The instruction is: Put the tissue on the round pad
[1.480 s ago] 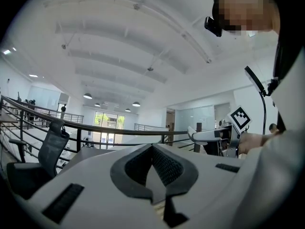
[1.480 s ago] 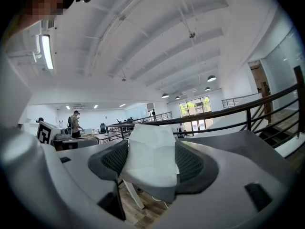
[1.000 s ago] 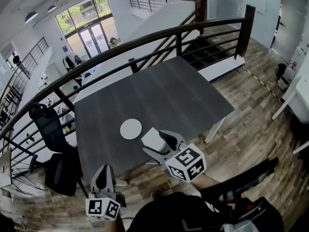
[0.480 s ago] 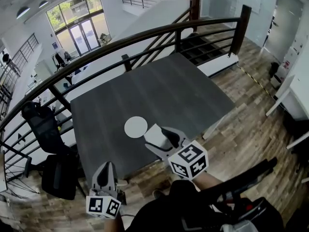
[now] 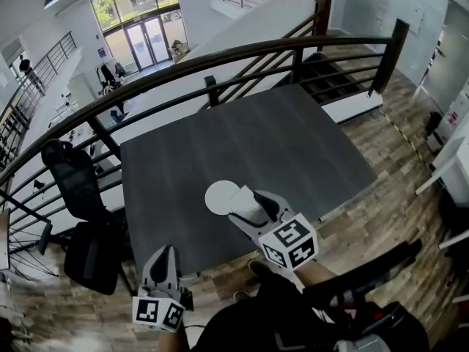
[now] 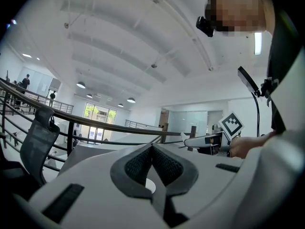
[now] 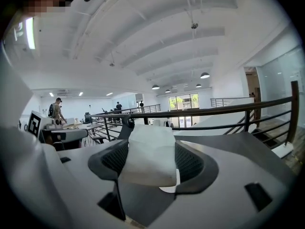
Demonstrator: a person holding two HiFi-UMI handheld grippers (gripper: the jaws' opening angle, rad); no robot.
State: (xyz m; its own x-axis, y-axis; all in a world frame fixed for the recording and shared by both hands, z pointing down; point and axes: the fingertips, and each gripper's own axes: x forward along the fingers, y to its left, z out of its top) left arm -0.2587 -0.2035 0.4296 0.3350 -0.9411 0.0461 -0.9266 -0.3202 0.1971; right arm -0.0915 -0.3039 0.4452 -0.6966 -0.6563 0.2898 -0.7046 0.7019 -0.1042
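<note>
At round pad (image 5: 218, 198) edge, R claw (image 5: 247, 203) grips tissue (image 7: 148, 154); L claw (image 6: 152, 148) closed.

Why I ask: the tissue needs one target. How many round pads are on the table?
1. The white round pad lies near the table's front edge, partly hidden by the tissue in the right hand-held gripper.

Looks along the right gripper (image 7: 152, 160), jaws clamped on a folded white tissue (image 7: 148, 151), grey table (image 7: 236, 138) and black railing (image 7: 214, 113) beyond.
</note>
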